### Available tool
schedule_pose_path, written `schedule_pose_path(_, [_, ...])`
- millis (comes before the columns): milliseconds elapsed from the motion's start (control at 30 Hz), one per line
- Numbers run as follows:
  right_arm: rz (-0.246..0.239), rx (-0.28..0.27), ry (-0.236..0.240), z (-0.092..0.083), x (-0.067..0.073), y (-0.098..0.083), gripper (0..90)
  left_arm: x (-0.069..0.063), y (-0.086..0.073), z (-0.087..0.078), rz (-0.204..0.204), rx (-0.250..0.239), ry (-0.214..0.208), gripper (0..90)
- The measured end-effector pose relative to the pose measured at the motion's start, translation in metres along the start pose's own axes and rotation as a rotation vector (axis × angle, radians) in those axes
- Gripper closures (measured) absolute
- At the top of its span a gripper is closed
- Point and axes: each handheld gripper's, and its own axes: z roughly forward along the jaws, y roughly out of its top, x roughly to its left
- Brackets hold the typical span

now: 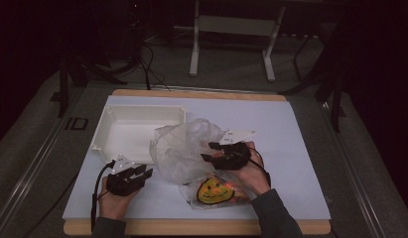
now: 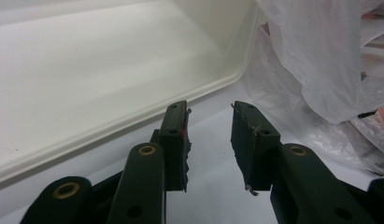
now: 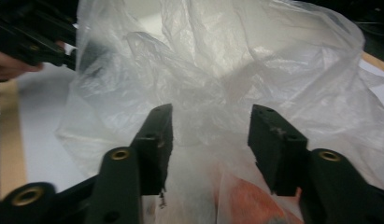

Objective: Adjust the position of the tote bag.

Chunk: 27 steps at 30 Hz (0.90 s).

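Tabletop [image 1: 291, 148], white sheet over a wooden board, taken as landmark; items listed by position relative to the white tray. Tray [image 1: 108, 126]: shallow, rectangular, off-white plastic, nothing inside it, at the table's far left; in the left gripper view its rim [image 2: 213, 86] runs diagonally just beyond the jaw tips. Plastic bag [image 1: 184, 148]: thin, translucent, crumpled and billowed up, just right of the tray, its edge overlapping the tray's near right corner. Packet with a yellow smiley face [image 1: 214, 191]: lies nearer the person than the tray and to its right, partly under the bag's near edge; orange-red colouring shows through the film in the right gripper view [image 3: 248, 203]. Left gripper [image 1: 140, 172]: held in the person's left hand [image 1: 112, 201], just in front of the tray's near edge, jaws parted by a moderate gap with only bare table between them, holding nothing. Right gripper [image 1: 207, 151]: held in the right hand [image 1: 253, 173], to the right of the tray at the bag's right side, jaws spread wide with bag film bulging between and beyond them; not clamped on it.
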Motion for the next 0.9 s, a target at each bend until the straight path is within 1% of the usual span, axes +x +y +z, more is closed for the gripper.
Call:
schedule_pose_path(167, [-0.019,-0.01,-0.028,0.008,0.006,0.009,42.3,-0.001,0.0,0.001,-0.001,-0.002,0.0,66.0])
schedule_pose_path(267, [-0.033,-0.014,-0.035,0.012,0.008,0.014,39.3,-0.001,0.0,0.0,-0.001,-0.001,0.0,65.9])
schedule_pose_path(300, [-0.04,-0.002,-0.038,0.014,0.009,0.015,38.1,-0.001,0.0,0.0,-0.002,-0.004,-0.001,65.9])
schedule_pose_path(367, [-0.048,0.041,-0.027,0.021,0.009,0.015,35.4,-0.001,0.0,0.0,0.0,-0.004,-0.002,65.8])
schedule_pose_path(433, [-0.043,0.093,-0.019,0.029,0.007,0.012,33.5,-0.001,0.0,-0.001,0.002,-0.007,-0.003,65.8])
schedule_pose_path(500, [-0.038,0.13,-0.019,0.035,0.005,0.009,34.4,-0.002,0.0,-0.001,0.002,-0.008,-0.004,65.8])
schedule_pose_path(533, [-0.037,0.143,-0.027,0.036,0.004,0.008,38.7,-0.002,0.0,-0.002,0.004,-0.008,-0.004,65.7])
schedule_pose_path(567, [-0.047,0.152,-0.037,0.036,0.004,0.007,46.7,-0.002,0.001,-0.002,0.004,-0.008,-0.003,65.7])
schedule_pose_path(600, [-0.049,0.161,-0.038,0.034,0.004,0.006,56.6,-0.002,0.0,-0.002,0.002,-0.01,-0.003,65.7])
schedule_pose_path(633, [-0.056,0.166,-0.038,0.032,0.003,0.005,64.4,-0.002,0.0,-0.002,-0.001,-0.012,-0.002,65.7])
schedule_pose_path(700, [-0.062,0.149,-0.042,0.023,0.003,0.004,72.8,-0.001,0.0,-0.003,0.0,-0.014,-0.001,65.7])
schedule_pose_path(800, [-0.063,0.11,-0.055,0.005,0.002,0.0,78.4,-0.002,0.001,-0.004,-0.001,-0.018,0.0,65.7])
schedule_pose_path(867, [-0.062,0.098,-0.056,-0.007,-0.001,-0.004,79.2,-0.002,0.001,-0.004,0.003,-0.018,0.001,65.7])
schedule_pose_path(900, [-0.062,0.098,-0.056,-0.007,-0.001,-0.004,79.2,-0.002,0.001,-0.004,0.003,-0.018,0.001,65.7])
